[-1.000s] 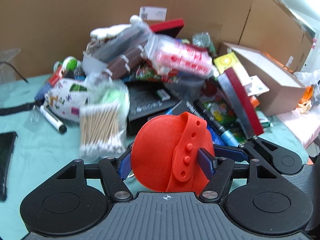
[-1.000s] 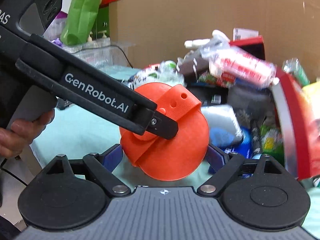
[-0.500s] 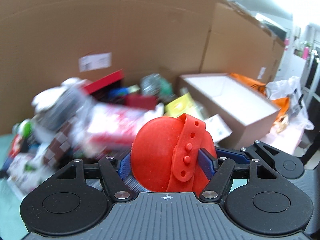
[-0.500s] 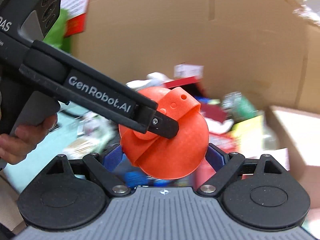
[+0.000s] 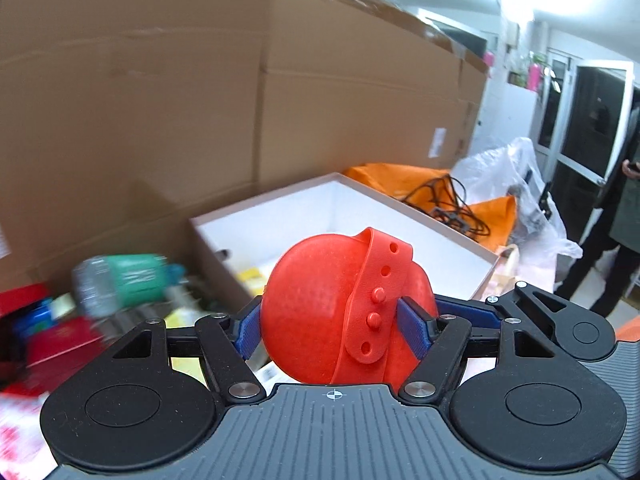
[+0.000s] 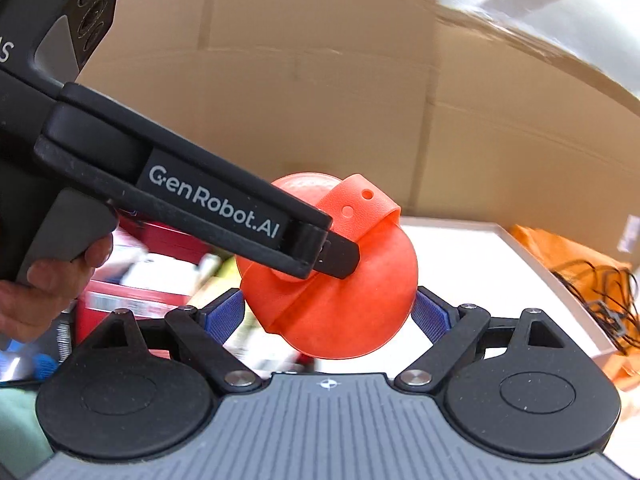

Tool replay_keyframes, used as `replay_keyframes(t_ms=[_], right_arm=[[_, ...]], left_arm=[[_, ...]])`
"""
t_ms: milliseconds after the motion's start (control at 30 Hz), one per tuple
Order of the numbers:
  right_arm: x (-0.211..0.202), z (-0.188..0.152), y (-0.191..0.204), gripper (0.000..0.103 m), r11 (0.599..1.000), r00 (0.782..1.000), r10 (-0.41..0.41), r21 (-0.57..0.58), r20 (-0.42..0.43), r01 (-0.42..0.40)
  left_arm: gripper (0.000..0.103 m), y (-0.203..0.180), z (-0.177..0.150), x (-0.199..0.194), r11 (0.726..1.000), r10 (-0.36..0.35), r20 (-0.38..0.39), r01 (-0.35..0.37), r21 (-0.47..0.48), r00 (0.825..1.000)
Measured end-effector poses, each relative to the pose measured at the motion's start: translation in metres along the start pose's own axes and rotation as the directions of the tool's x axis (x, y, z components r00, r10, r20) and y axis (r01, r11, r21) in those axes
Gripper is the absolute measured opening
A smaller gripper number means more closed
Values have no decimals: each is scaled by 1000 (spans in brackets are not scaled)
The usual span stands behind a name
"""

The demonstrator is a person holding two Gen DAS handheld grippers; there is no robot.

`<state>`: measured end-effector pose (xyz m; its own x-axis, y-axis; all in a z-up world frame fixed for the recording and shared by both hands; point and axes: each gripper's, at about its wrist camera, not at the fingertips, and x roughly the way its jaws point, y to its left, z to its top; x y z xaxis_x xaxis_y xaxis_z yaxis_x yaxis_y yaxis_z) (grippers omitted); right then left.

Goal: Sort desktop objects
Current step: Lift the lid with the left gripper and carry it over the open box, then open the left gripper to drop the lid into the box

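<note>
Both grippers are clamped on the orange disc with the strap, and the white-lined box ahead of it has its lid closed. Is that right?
Not quite. The box is open: the left wrist view looks straight into its white inside, with no lid on it. The rest holds: the left gripper and right gripper both press their blue pads on the orange disc, which has a strap.

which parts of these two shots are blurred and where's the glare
Left wrist view: the clutter pile at lower left is motion-smeared, while the red silicone object stays sharp; glare whitens the ceiling at upper right. Right wrist view: items behind the left gripper are streaked, and glare washes out the top right corner and the white box.
</note>
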<state>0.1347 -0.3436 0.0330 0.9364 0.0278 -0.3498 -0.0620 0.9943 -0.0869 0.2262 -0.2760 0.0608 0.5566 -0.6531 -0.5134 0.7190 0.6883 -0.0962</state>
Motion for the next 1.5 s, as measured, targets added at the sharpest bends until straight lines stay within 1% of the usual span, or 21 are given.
replay_keyframes(t_ms=[100,300,467,600,767,867,933,967,1000,1033,1067,1133,1233,1400,1467,1500], right_arm=[[11,-6,-22,92,999,999,-28,20,-25,29],[32,-18,-50,92,997,997,-50,55,-66,54],[46,-30,-64,92,995,995,-49,83,-89,57],[47,-32,-69,92,994,995,-56,89,-81,63],[49,-34,-72,92,992,994,-75,95,-83,82],[52,-36,-71,93,991,993,-82,97,-82,90],[54,-37,-69,93,991,993,-87,95,-84,95],[54,-37,-68,93,991,992,-87,92,-87,95],[55,-37,-66,93,991,992,-91,86,-90,99],[55,-38,-64,94,992,992,-91,81,-92,99],[55,-38,-63,99,992,992,-92,79,-92,99],[52,-40,-59,103,990,990,-115,72,-81,120],[48,-42,-57,103,988,989,-125,76,-77,131],[40,-44,-53,102,985,987,-144,85,-73,150],[22,-45,-64,102,983,986,-151,96,-66,157],[18,-42,-78,102,981,986,-157,103,-60,163]], left_arm=[[72,-10,5,30,1000,-22,-26,22,11,999],[72,-18,9,79,999,-45,-69,46,17,997],[72,-20,9,106,998,-51,-100,53,19,994],[72,-19,14,116,998,-67,-104,67,1,992],[73,-22,17,124,997,-67,-98,69,15,993],[74,-21,19,129,998,-64,-105,65,3,992],[85,-18,20,133,997,-73,-118,70,-26,990],[87,-16,19,134,997,-72,-125,68,-42,990],[93,-15,19,136,996,-74,-132,67,-54,989],[101,-13,19,136,996,-76,-132,67,-66,988],[103,-11,19,136,995,-74,-123,65,-79,990],[103,-8,20,132,994,-67,-103,57,-94,992],[103,-7,22,126,994,-57,-80,49,-96,995],[103,-8,23,117,995,-53,-69,46,-90,996],[103,-10,23,113,996,-50,-63,45,-82,997],[103,-11,24,110,996,-50,-58,45,-79,997]])
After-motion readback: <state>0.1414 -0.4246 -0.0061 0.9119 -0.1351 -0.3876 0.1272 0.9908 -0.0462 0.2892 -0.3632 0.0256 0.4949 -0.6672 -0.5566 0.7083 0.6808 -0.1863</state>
